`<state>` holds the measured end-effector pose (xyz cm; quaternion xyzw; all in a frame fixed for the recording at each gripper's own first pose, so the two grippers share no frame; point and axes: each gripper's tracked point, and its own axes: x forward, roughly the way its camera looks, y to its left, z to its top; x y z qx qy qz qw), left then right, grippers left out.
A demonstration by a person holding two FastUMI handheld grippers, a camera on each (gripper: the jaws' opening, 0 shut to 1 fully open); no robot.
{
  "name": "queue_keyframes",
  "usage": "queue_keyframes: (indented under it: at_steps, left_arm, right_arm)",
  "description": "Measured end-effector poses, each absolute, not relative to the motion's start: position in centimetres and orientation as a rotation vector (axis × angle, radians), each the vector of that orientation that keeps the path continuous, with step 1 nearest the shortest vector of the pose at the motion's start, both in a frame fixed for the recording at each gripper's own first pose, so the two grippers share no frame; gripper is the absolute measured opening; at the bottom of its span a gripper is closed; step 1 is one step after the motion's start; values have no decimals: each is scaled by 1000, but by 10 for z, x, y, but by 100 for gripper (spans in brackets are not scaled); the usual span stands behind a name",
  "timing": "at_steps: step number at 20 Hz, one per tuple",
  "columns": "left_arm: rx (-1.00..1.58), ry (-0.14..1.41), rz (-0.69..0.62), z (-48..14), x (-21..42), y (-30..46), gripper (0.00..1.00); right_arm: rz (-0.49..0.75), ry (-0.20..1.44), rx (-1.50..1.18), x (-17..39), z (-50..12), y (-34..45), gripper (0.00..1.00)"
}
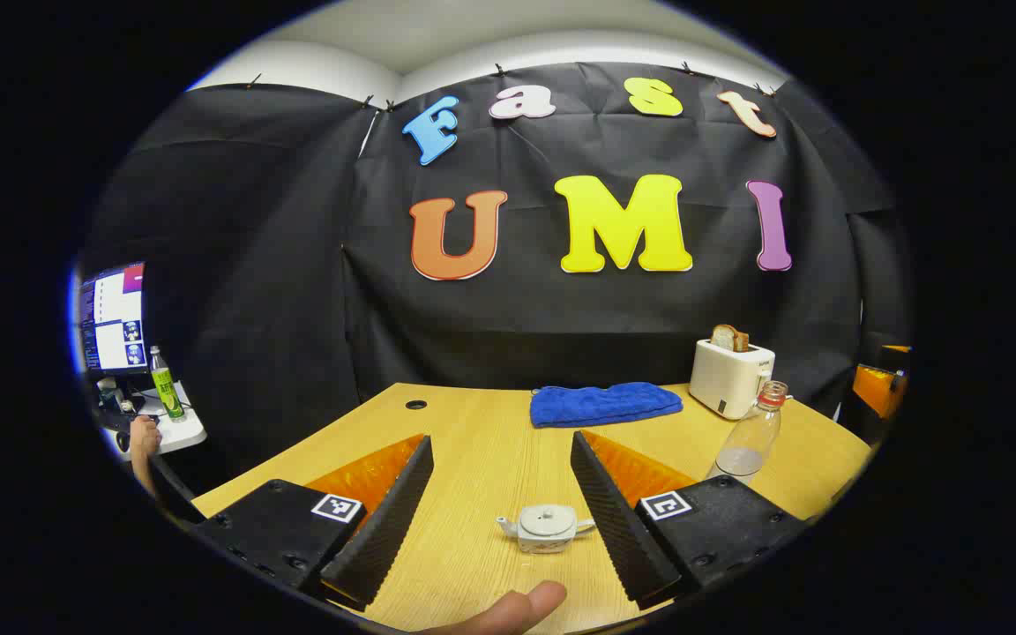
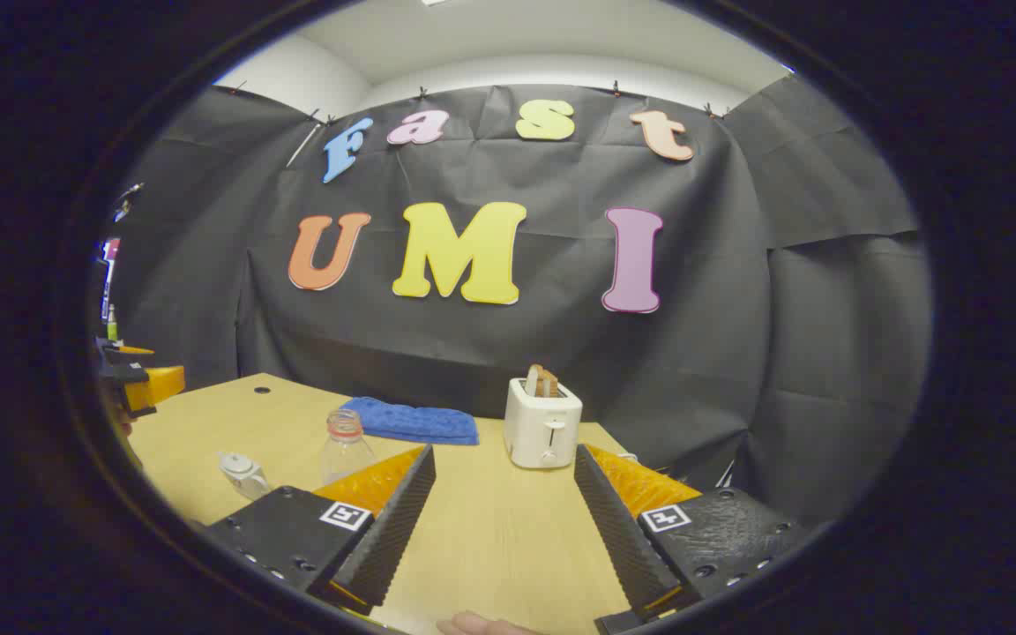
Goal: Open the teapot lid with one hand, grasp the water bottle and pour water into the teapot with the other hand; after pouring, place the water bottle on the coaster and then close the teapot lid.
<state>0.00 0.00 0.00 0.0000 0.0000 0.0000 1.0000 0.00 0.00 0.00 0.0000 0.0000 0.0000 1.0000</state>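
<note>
We hold the left gripper (image 1: 501,494) with its fingers spread wide and empty, and the teapot (image 1: 547,527) sits on the worktop (image 1: 481,441) directly between them, at twelve o'clock and a little toward the right finger, touching neither. Its lid is still seated, knob up, with the spout toward nine o'clock and the handle toward three, so the pot's long axis runs across our fingers rather than along them. That is the relation the next move turns on: we judge this hand is the nearer one for the lid, and it needs only to go forward and down to straddle the knob. The water bottle (image 1: 750,432) stands upright at about two o'clock in the left gripper view, well apart from the teapot, with only a little water at the bottom and its cap on. In the right gripper view our right gripper (image 2: 504,507) is likewise wide open and holds nothing; the water bottle (image 2: 346,448) lies at ten o'clock, just beyond the left finger, and the teapot (image 2: 244,474) farther out toward nine. We judge the right hand must swing left to take the bottle. A toaster (image 2: 542,423) stands at twelve o'clock ahead, with a blue cloth (image 2: 411,422) beside it. We cannot make out a coaster.
</note>
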Motion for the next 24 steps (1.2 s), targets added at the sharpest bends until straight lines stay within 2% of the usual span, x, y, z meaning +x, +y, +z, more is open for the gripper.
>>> queue_keyframes:
  at_steps: [4,9,10,11,12,16,22,24]
  left_arm:
    - [3,14,-12,-7,5,-4,99]
    - [11,23,-27,-11,6,-9,98]
    - [14,26,-30,-12,8,-11,98]
    - [18,27,-32,-13,9,-12,98]
    - [23,27,-33,-12,8,-13,99]
    - [27,22,-43,-13,9,-17,98]
    - [-8,49,-115,-37,31,-37,99]
    - [-23,53,-123,-47,42,-39,99]
  right_arm:
    - [-18,11,-7,3,-1,-7,97]
    - [-28,10,-7,2,-1,-12,95]
    - [-32,14,-12,3,-3,-13,98]
    - [-39,20,-19,5,-3,-14,95]
    - [-42,25,-27,5,-6,-13,97]
    - [-39,29,-39,5,-7,-11,95]
    - [-47,34,-52,8,-9,-10,98]
    - [-45,35,-55,8,-11,-10,95]
